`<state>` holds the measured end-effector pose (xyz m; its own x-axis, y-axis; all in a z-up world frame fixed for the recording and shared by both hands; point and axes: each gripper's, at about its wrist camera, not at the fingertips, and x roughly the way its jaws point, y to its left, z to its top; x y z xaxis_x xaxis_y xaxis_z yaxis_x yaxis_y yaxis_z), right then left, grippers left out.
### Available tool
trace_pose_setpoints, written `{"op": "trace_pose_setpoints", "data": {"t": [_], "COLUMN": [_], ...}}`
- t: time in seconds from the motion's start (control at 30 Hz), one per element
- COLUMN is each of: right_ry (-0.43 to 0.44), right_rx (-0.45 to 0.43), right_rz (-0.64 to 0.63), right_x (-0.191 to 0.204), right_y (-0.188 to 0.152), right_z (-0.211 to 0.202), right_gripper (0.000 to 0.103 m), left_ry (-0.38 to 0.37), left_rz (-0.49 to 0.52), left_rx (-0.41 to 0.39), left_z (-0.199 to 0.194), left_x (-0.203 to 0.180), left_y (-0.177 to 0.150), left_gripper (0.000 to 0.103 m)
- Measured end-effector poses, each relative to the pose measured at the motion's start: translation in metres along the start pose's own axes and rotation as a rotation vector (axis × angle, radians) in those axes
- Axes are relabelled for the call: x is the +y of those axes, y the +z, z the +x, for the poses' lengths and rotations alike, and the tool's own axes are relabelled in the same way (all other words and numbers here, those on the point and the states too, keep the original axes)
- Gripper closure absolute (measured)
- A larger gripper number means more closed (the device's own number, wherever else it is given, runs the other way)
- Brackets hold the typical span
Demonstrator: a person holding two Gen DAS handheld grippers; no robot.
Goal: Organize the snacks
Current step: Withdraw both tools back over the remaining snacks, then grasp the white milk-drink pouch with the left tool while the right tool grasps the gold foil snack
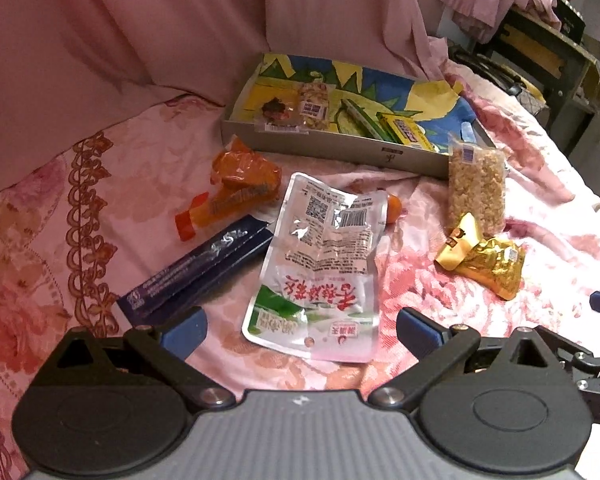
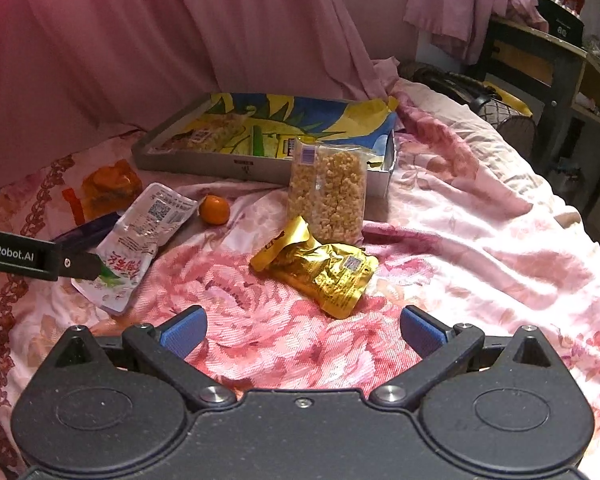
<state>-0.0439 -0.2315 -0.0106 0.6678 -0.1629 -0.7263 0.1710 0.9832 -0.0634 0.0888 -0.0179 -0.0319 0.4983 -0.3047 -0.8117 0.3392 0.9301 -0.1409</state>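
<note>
A shallow grey box [image 1: 332, 151] [image 2: 204, 168] with a yellow-blue lining sits on the pink bed and holds a few snack packs. In front of it lie an orange packet [image 1: 240, 184] [image 2: 108, 188], a dark blue bar [image 1: 196, 272], a white-green pouch [image 1: 324, 268] [image 2: 136, 248], a small orange fruit [image 2: 214, 209], a clear pack of puffed snack [image 1: 477, 192] [image 2: 327, 192] and a gold foil packet [image 1: 488, 260] [image 2: 324, 272]. My left gripper [image 1: 302, 330] is open just short of the white-green pouch. My right gripper [image 2: 302, 328] is open just short of the gold packet.
The floral pink bedspread [image 2: 460, 240] is rumpled, with a pink curtain [image 1: 140, 20] behind the box. Dark wooden furniture [image 2: 548, 80] stands at the far right past the bed's edge. The left gripper's body [image 2: 20, 258] shows at the left of the right wrist view.
</note>
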Motion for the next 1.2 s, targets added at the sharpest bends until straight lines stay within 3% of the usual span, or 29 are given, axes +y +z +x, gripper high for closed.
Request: {"op": "trace_pose_setpoints", "data": {"t": [0.2, 0.47, 0.9, 1.2], "right_ry": [0.004, 0.078, 0.172, 0.177], "right_rx": [0.008, 0.03, 0.015, 0.019], "right_rz": [-0.06, -0.171, -0.181, -0.301], "right_x": [-0.002, -0.012, -0.031, -0.02], "right_y": [0.007, 0.021, 0.038, 0.037], "right_z": [0.009, 0.035, 0.086, 0.105], "right_gripper": [0.001, 0.001, 0.001, 0.001], "left_ry": [0.031, 0.003, 0.048, -0.019], "left_rz": [0.06, 0.053, 0.132, 0.103], "left_rx": [0.016, 0.054, 0.045, 0.04], "left_z": [0.016, 0.035, 0.062, 0.062], "left_x": [0.0, 0.006, -0.001, 0.003], "left_y": [0.005, 0.015, 0.027, 0.031], "left_gripper": [0.0, 0.0, 0.0, 0.0]}}
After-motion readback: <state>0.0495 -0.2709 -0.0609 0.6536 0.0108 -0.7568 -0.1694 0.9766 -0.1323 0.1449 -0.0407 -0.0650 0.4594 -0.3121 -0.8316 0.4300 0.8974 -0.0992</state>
